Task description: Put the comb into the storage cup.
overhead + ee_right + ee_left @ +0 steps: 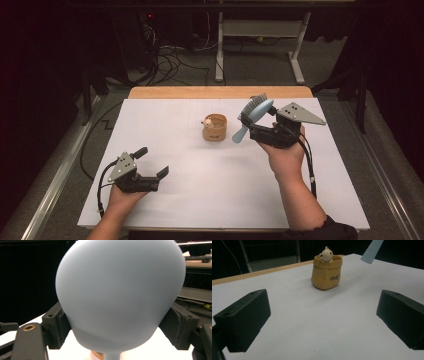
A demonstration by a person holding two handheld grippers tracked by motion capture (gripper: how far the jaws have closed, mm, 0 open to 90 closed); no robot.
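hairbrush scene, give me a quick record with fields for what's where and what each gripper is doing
held thing: light blue hairbrush, raised above the table, handle pointing down toward the pot
right gripper: shut on the brush head
left gripper: open, nothing between its fingers, low over the table's near left
pot: tan bag-shaped holder with a small bear figure at its rim, standing upright mid-table
surface: white table top
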